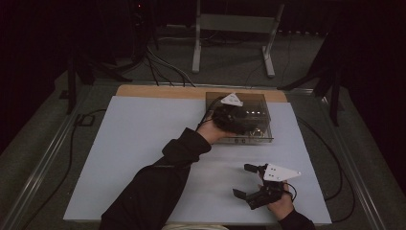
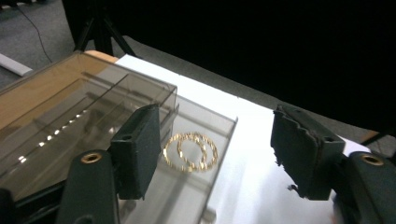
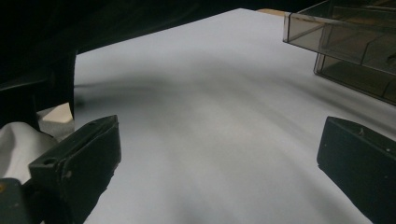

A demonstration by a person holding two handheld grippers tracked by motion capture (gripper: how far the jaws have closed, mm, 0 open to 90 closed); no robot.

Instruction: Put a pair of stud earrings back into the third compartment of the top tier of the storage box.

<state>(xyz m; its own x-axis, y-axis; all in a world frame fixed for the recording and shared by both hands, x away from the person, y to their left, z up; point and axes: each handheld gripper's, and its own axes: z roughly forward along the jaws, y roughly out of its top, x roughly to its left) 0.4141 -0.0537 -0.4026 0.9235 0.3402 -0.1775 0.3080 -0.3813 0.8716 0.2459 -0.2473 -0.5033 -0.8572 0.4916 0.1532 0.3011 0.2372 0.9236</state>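
Your left hand-held gripper [image 2: 212,154] over tray [image 2: 140,84] lip, jaws spread above gold rings [image 2: 190,151]; right hand-held gripper [image 3: 219,172] spread over bare bench [image 3: 196,107], open room leftward.

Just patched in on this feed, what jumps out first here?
A pair of gold hoop earrings lying in the pulled-out drawer of a smoky clear plastic box at the far edge of the white mat. The left tongs hang open just above them; the right tongs stand open over bare mat near the front.
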